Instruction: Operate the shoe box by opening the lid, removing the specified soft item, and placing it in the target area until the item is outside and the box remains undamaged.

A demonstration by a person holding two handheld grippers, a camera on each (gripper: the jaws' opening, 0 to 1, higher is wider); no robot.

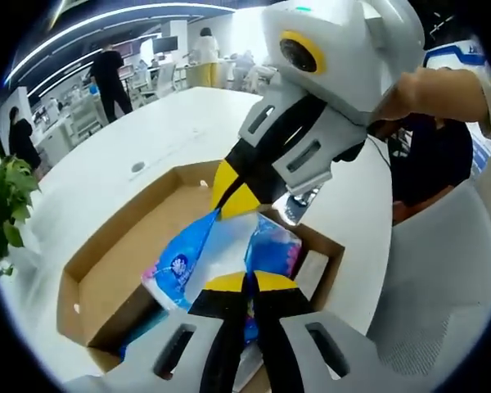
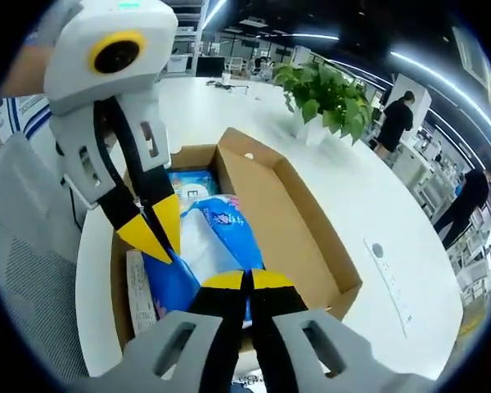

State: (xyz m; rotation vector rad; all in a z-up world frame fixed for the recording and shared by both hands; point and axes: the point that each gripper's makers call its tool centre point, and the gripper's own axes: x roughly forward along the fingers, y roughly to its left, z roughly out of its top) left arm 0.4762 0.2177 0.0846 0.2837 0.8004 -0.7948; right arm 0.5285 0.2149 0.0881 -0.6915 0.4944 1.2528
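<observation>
Both tongs are clamped on the blue pack (image 1: 229, 250), which sits inside the open box (image 1: 106, 262). The left tongs (image 1: 247, 282) pinch its near end; the right tongs (image 1: 221, 205) grip its far corner. The box rests on the white bench (image 1: 147, 131), with a plant (image 2: 327, 90) beyond.

Tissue pack (image 1: 184, 262) near end hidden behind jaws; shoe box (image 2: 311, 237) near wall hidden too.
</observation>
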